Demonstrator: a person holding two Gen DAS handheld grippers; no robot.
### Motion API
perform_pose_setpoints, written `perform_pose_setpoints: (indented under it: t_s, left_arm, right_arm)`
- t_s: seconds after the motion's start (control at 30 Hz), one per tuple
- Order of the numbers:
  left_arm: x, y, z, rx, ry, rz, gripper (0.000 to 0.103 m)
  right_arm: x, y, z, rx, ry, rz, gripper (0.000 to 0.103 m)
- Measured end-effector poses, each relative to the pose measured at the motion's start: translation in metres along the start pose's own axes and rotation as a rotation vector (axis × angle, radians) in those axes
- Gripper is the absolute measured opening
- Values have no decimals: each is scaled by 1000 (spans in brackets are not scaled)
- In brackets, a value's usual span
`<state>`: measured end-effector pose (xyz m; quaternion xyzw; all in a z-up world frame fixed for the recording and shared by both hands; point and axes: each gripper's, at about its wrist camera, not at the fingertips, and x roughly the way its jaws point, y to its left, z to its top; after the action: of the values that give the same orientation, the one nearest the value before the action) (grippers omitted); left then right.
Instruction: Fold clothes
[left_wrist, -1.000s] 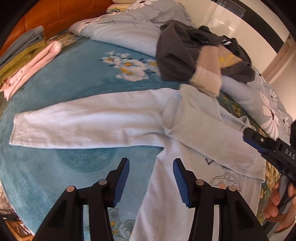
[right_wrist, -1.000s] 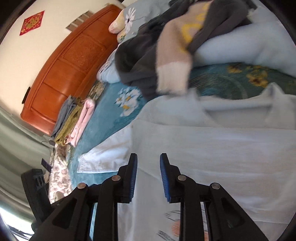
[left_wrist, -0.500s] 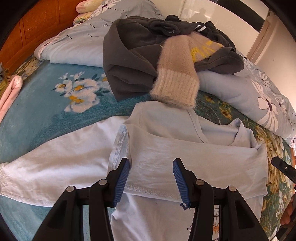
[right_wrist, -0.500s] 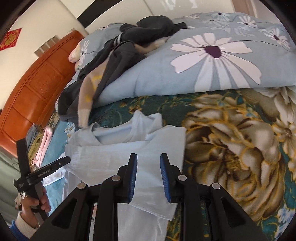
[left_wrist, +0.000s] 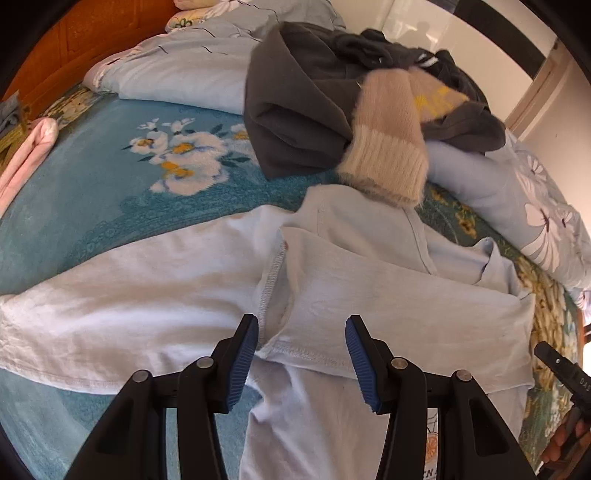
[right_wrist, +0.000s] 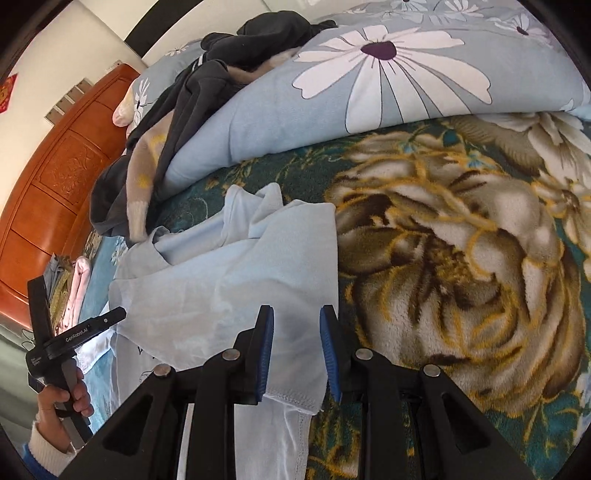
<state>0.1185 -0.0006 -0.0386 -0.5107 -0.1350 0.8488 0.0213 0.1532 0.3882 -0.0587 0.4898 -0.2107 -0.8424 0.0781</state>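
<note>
You are working on a bed covered by a plush teal blanket printed with white flowers on one side and large gold-and-cream blossoms on the other. A pale blue long-sleeved cotton shirt lies spread flat across the blanket, one sleeve stretched out to your left and the other sleeve folded across the chest. Your left gripper, with black arms and blue ribbed pads, hovers low over the shirt near the armpit seam, its jaws spread wide with nothing between them. Your right gripper sits at the cuff end of the folded sleeve, its jaws moderately apart, with the sleeve's edge lying between and under them but not pinched. Beyond the shirt, a heap of dark grey garments with a fuzzy beige knit sleeve rests against a rolled light blue quilt printed with white daisies. A folded pink garment lies at the far left edge of the bed. A carved reddish-orange wooden headboard stands behind the pillows, against a cream wall with a red paper ornament.
</note>
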Motion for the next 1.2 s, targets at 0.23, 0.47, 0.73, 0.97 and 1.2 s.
perform_pose_setpoints:
  t_s: [0.23, 0.47, 0.73, 0.97, 1.2]
  left_arm:
    - [-81, 155, -9, -313, -187, 267, 53]
    - [-92, 297, -27, -521, -117, 442, 53]
    - [-75, 336, -46, -596, -89, 371, 52]
    - [-75, 322, -47, -599, -129, 254, 7]
    - [-134, 250, 5, -454, -312, 124, 5]
  right_arm:
    - [-10, 16, -13, -58, -12, 9, 27]
    - [-7, 16, -18, -29, -2, 19, 27]
    - [-3, 27, -21, -47, 14, 12, 27]
    - [-4, 28, -20, -27, 16, 21, 27]
    - [-11, 21, -19, -6, -2, 37, 27]
